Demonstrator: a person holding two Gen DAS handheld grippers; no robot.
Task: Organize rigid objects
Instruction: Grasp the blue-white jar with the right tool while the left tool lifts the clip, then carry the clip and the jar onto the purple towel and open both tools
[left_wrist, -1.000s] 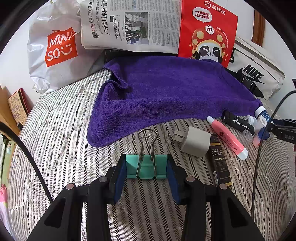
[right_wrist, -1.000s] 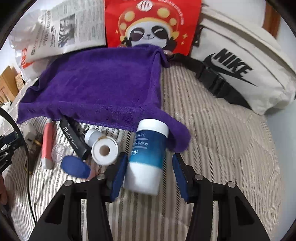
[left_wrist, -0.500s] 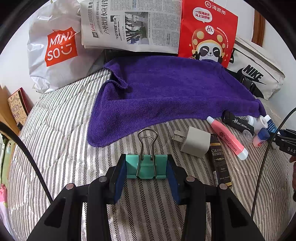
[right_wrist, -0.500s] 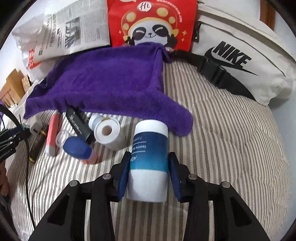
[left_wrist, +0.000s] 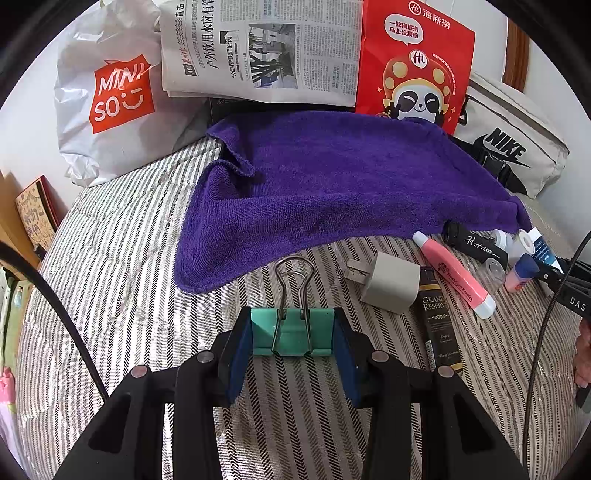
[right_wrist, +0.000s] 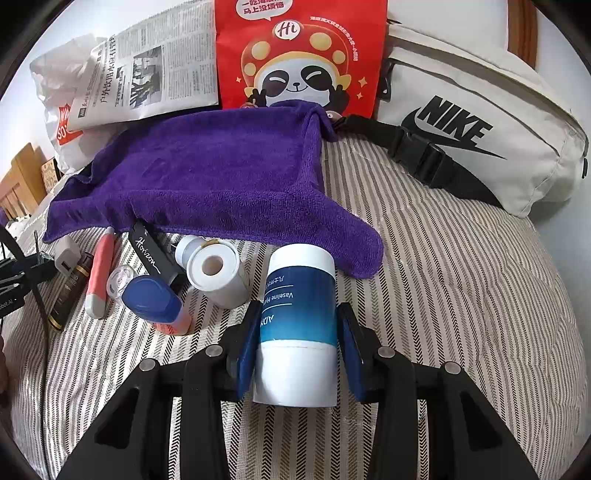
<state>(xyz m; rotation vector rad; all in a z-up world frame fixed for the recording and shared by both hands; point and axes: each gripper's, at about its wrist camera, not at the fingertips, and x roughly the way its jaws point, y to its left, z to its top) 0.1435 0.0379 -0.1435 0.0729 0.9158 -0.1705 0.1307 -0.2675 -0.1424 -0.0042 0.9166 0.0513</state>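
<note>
My left gripper (left_wrist: 292, 334) is shut on a teal binder clip (left_wrist: 291, 332), its wire handles pointing toward a purple towel (left_wrist: 332, 192). My right gripper (right_wrist: 297, 330) is shut on a blue and white Vaseline tube (right_wrist: 299, 314), held just above the striped bed near the towel's corner. To the tube's left lie a white roll (right_wrist: 216, 271), a blue-capped pink bottle (right_wrist: 153, 301), a black Horizon tube (right_wrist: 149, 254), a pink and white tube (right_wrist: 99, 273), a dark Grand Reserve tube (left_wrist: 439, 321) and a white charger plug (left_wrist: 388, 282).
Against the wall stand a white Miniso bag (left_wrist: 110, 107), a newspaper (left_wrist: 258, 51), a red panda bag (left_wrist: 413, 62) and a white Nike pouch (right_wrist: 472, 122). The striped bedcover (right_wrist: 461, 280) lies bare right of the tube. Cables hang at the left of both views.
My right gripper closed on the Vaseline tube, lifted it and drew back from the towel and the pile. My left gripper has stayed still with the clip.
</note>
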